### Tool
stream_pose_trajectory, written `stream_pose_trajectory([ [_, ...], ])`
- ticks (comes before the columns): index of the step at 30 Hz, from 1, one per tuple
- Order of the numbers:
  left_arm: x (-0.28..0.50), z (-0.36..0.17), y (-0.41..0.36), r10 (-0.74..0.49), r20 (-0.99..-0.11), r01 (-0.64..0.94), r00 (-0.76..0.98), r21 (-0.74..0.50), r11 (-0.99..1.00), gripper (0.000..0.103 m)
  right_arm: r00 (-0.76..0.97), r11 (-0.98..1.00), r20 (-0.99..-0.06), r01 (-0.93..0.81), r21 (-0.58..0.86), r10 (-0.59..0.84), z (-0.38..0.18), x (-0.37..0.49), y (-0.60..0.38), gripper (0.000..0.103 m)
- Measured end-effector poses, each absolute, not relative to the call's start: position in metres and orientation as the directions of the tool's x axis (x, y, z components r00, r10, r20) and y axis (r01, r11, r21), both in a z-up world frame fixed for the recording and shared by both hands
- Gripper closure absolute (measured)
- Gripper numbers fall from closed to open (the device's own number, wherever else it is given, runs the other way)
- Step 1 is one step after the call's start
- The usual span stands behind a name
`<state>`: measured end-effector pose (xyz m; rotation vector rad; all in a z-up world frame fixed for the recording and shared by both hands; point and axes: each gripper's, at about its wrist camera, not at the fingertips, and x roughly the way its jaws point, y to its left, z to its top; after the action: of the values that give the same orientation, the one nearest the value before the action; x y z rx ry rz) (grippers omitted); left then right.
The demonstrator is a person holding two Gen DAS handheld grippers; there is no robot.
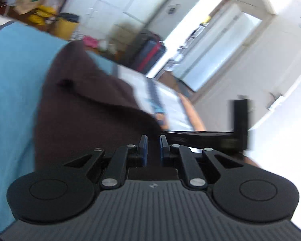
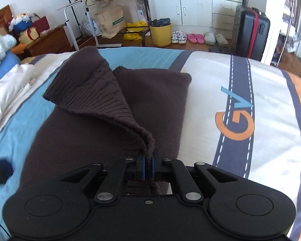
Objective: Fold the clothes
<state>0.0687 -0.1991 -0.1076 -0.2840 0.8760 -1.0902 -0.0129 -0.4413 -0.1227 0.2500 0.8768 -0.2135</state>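
Left wrist view: the picture is blurred. Your left gripper [image 1: 153, 140] sits at lower centre with its blue pads drawn narrow. The brown sweater [image 1: 86, 108] fills the middle left of the frame and runs down between the pads, so it reads as pinched, though blur hides the contact itself. The blue bedspread [image 1: 14, 92] lies along the left edge. At right centre a dark bar crosses the frame, probably part of the right gripper. Keep this hand level with the other so the lifted edge does not sag.

Right wrist view: your right gripper [image 2: 148, 161] at lower centre has its jaws closed on a corner of the ribbed hem [image 2: 94, 94]. Knit fabric is visibly squeezed between the blue pads [image 2: 143, 164]. The hem rises as a ridge toward the upper left, while the rest of the sweater lies flat on the bed in the frame's centre. The striped cover with an orange logo [image 2: 234, 126] is to the right.

To fold cleanly, hold both pinches firm, raise the edge only enough to clear the body, and carry it over evenly. Loose knit stretches, so avoid tugging sideways.
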Motion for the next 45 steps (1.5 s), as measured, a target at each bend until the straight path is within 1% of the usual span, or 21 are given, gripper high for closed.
stream_pose_trajectory([
  [3,0.077,-0.146,-0.208,-0.742,-0.645,0.616,0.183,-0.513,0.598,0.094,0.618,0.952,-0.783,0.277,0.131,-0.072,-0.127,-0.014,-0.438,0.097],
  [5,0.082,-0.176,-0.216,-0.701,-0.704,0.567,0.118,-0.531,0.629,0.094,0.608,0.947,-0.793,0.277,0.161,-0.043,-0.127,-0.021,-0.437,0.097],
  [9,0.09,-0.197,-0.2,-0.742,-0.668,0.49,0.051,-0.631,0.602,0.092,0.593,0.955,-0.805,0.255,0.15,-0.032,-0.133,-0.032,-0.431,0.097],
  [13,0.104,-0.218,-0.19,-0.772,-0.634,0.363,0.042,-0.71,0.603,0.1,0.537,0.96,-0.842,0.254,0.114,-0.042,-0.153,-0.016,-0.435,0.096],
  [15,0.105,-0.225,-0.186,-0.786,-0.616,0.323,0.044,-0.736,0.595,0.099,0.531,0.969,-0.846,0.236,0.08,-0.06,-0.157,-0.012,-0.429,0.095],
  [19,0.102,-0.221,-0.187,-0.774,-0.631,0.373,0.055,-0.706,0.602,0.1,0.522,0.977,-0.847,0.213,0.014,-0.102,-0.158,-0.012,-0.417,0.095],
  [21,0.097,-0.216,-0.19,-0.756,-0.651,0.414,0.073,-0.669,0.617,0.1,0.527,0.971,-0.84,0.24,0.001,-0.13,-0.156,-0.013,-0.42,0.074],
  [22,0.093,-0.215,-0.187,-0.747,-0.659,0.429,0.085,-0.653,0.624,0.1,0.538,0.963,-0.827,0.268,-0.018,-0.165,-0.153,-0.015,-0.422,0.048],
  [23,0.089,-0.214,-0.184,-0.74,-0.666,0.439,0.096,-0.639,0.632,0.1,0.56,0.95,-0.794,0.307,-0.065,-0.235,-0.147,-0.018,-0.423,0.037],
  [25,0.09,-0.216,-0.179,-0.746,-0.657,0.389,0.107,-0.663,0.64,0.1,0.614,0.922,-0.709,0.364,-0.135,-0.346,-0.136,-0.026,-0.419,0.034],
  [27,0.092,-0.221,-0.174,-0.761,-0.641,0.344,0.1,-0.695,0.631,0.1,0.675,0.909,-0.623,0.385,-0.159,-0.395,-0.125,-0.031,-0.415,0.034],
  [30,0.092,-0.212,-0.17,-0.748,-0.657,0.351,0.092,-0.682,0.642,0.1,0.75,0.949,-0.59,0.301,-0.098,-0.299,-0.12,-0.027,-0.409,0.034],
  [32,0.088,-0.19,-0.167,-0.74,-0.661,0.389,0.122,-0.654,0.649,0.1,0.779,0.972,-0.583,0.207,-0.108,-0.231,-0.121,-0.02,-0.399,0.034],
  [35,0.085,-0.138,-0.157,-0.748,-0.605,0.51,0.271,-0.569,0.645,0.094,0.809,0.968,-0.552,0.08,-0.236,-0.201,-0.125,-0.01,-0.373,0.034],
  [36,0.091,-0.127,-0.155,-0.748,-0.59,0.524,0.305,-0.551,0.649,0.086,0.816,0.961,-0.546,0.044,-0.272,-0.192,-0.127,-0.007,-0.365,0.034],
  [37,0.104,-0.123,-0.157,-0.74,-0.595,0.532,0.313,-0.536,0.656,0.067,0.815,0.956,-0.548,0.023,-0.291,-0.187,-0.13,-0.002,-0.359,0.034],
  [38,0.116,-0.12,-0.16,-0.731,-0.602,0.538,0.323,-0.519,0.665,0.058,0.811,0.95,-0.55,0.021,-0.313,-0.199,-0.133,0.005,-0.355,0.034],
  [39,0.13,-0.121,-0.17,-0.706,-0.621,0.527,0.342,-0.495,0.691,0.054,0.807,0.942,-0.551,0.019,-0.334,-0.211,-0.136,0.012,-0.35,0.034],
  [40,0.142,-0.123,-0.192,-0.688,-0.63,0.521,0.36,-0.476,0.708,0.054,0.802,0.939,-0.556,0.017,-0.344,-0.218,-0.139,0.02,-0.347,0.034],
  [44,0.19,-0.131,-0.207,-0.686,-0.631,0.53,0.363,-0.465,0.709,0.052,0.779,0.953,-0.602,-0.014,-0.301,-0.178,-0.147,0.036,-0.344,0.034],
  [45,0.198,-0.136,-0.22,-0.689,-0.642,0.544,0.337,-0.464,0.699,0.049,0.775,0.956,-0.611,-0.028,-0.291,-0.164,-0.148,0.037,-0.342,0.034],
])
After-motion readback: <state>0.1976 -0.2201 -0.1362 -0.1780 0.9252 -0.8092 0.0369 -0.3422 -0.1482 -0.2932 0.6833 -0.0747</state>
